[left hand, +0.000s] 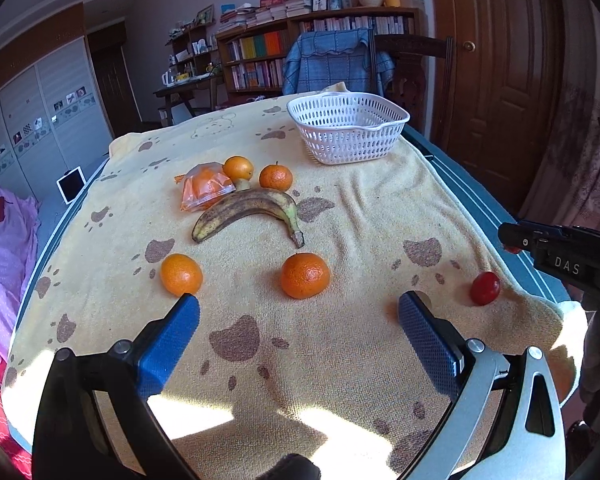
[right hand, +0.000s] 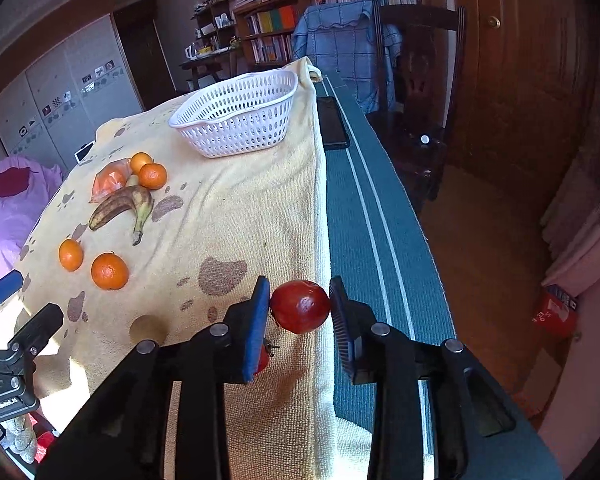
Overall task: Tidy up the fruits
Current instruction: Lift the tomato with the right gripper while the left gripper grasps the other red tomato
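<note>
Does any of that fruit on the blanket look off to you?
The banana in the middle of the yellow blanket is heavily browned, so it looks overripe. Beside it lies a crumpled orange plastic bag, the only non-fruit item among the oranges.

Bare towel (right hand: 236,216) btwn right tongs (right hand: 300,306) & basket (right hand: 236,120); fruit cluster (right hand: 124,196) lies left.

Yellow paw-print terry towel (left hand: 340,216) covers teal striped tabletop (right hand: 364,216). Black phone (right hand: 333,122) at towel's three o'clock. Wooden bookshelf (left hand: 320,40) at twelve; brown door (left hand: 500,60) at two.
</note>
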The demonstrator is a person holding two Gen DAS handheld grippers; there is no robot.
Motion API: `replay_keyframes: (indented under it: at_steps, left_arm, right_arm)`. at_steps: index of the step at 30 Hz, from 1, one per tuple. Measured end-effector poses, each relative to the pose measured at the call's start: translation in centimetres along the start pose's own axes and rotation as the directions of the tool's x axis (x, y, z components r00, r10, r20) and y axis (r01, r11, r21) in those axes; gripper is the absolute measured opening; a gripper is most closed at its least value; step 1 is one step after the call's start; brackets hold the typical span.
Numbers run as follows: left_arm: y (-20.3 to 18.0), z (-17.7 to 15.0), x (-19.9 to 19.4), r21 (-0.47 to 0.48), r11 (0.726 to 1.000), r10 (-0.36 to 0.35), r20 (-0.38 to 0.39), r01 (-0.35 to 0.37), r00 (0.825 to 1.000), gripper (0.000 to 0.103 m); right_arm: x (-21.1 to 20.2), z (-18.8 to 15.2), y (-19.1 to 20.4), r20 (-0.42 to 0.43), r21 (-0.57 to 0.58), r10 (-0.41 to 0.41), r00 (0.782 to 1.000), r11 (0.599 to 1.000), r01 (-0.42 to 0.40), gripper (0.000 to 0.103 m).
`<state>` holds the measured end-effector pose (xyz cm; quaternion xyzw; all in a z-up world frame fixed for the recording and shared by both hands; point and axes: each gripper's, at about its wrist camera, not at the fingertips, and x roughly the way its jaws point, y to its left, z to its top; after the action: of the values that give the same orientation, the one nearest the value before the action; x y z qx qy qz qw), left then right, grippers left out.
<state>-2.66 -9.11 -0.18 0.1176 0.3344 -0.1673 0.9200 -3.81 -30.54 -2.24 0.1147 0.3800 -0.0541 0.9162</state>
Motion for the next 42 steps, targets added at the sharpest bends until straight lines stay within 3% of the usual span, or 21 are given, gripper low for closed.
replay_keyframes:
  at_steps: [3,7,22,31,36,42]
  left_arm:
    - [-1.6,0.4,0.3,0.012,0.991,-0.13,0.011,0.13,0.991,0.098]
    - [-3.4,0.9,1.3,0.003,0.965,-0.261,-0.005,0.261,0.965,0.098]
    - [-9.2,1.6,4.4,0.095,0.919,-0.375,-0.095,0.383,0.922,0.097]
    - [-10.4,1.5,6.3,0.093,0.874,-0.458,-0.173,0.477,0.872,0.069]
    - [-10.0,1.3,7.7,0.034,0.855,-0.496,-0.241,0.518,0.834,0.043]
    - [-9.7,1.0,7.6,0.028,0.861,-0.486,-0.246,0.507,0.839,0.031]
  right_arm:
    - [-0.3,0.0,-0.9,0.009,0.018,-0.011,1.0,1.0,0.011,0.031]
    - [-0.8,0.1,-1.5,0.019,0.033,-0.016,1.0,0.999,0.016,0.032]
    - [-2.2,0.2,-3.3,0.054,0.07,-0.035,0.998,0.997,0.031,0.031]
    - [-2.5,0.2,-4.0,0.058,0.084,-0.043,0.997,0.996,0.038,0.032]
    - [-2.4,0.2,-3.8,0.056,0.073,-0.043,0.997,0.997,0.039,0.032]
    - [-2.4,0.1,-3.7,0.053,0.069,-0.043,0.998,0.997,0.04,0.032]
